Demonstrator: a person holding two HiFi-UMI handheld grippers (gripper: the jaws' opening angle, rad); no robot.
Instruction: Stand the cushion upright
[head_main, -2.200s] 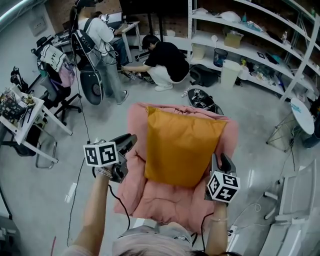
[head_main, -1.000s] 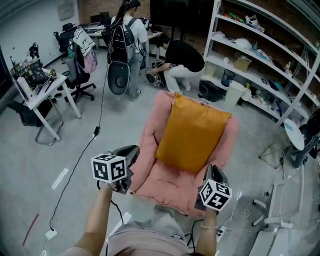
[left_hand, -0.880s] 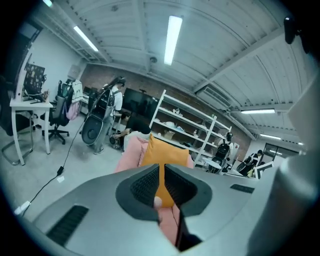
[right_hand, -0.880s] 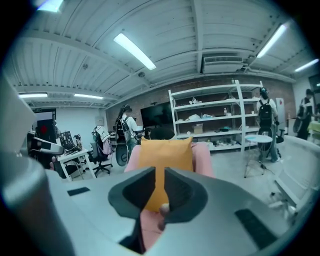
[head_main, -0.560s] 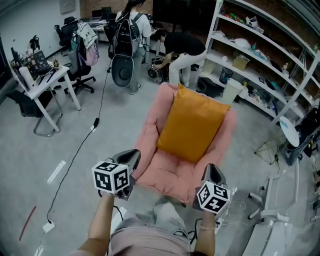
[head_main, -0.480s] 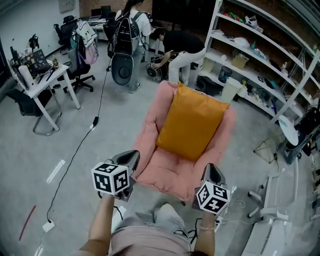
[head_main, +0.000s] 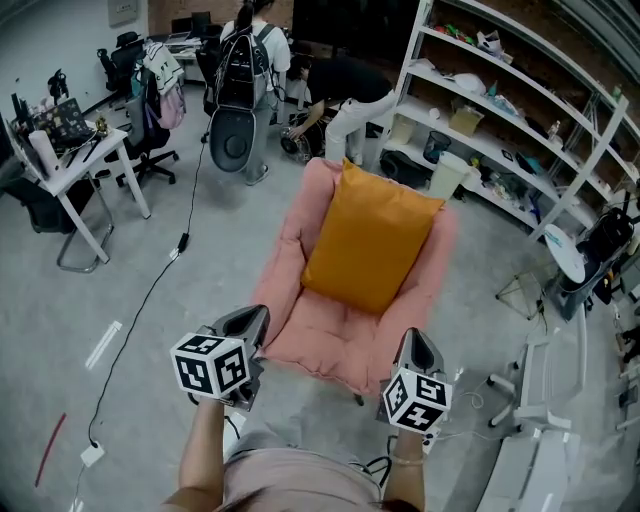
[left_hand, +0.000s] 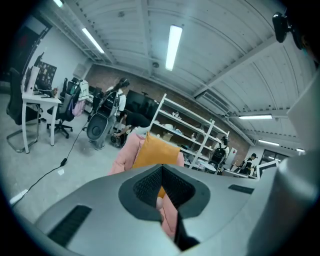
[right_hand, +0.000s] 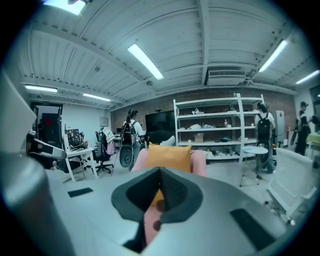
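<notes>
An orange cushion (head_main: 368, 235) stands upright, leaning on the backrest of a pink floor chair (head_main: 325, 340). My left gripper (head_main: 250, 318) hovers off the chair's front left corner, shut and empty. At the front right corner my right gripper (head_main: 413, 340) is also shut with nothing in it. Neither touches the cushion or the chair. In the left gripper view the cushion (left_hand: 155, 150) shows beyond the closed jaws of the left gripper (left_hand: 162, 167). The right gripper view has the cushion (right_hand: 169, 156) straight ahead, behind the closed jaws of the right gripper (right_hand: 160, 171).
Two people (head_main: 245, 55) (head_main: 345, 90) work behind the chair. White shelving (head_main: 500, 100) runs along the right. A white desk (head_main: 65, 150) with office chairs stands at the left. A black cable (head_main: 150, 300) trails over the grey floor. A small round table (head_main: 565, 250) is at the right.
Both grippers drew back from the chair toward me and their jaws closed. The cushion stayed upright against the backrest. My view shifted back and took in more floor.
</notes>
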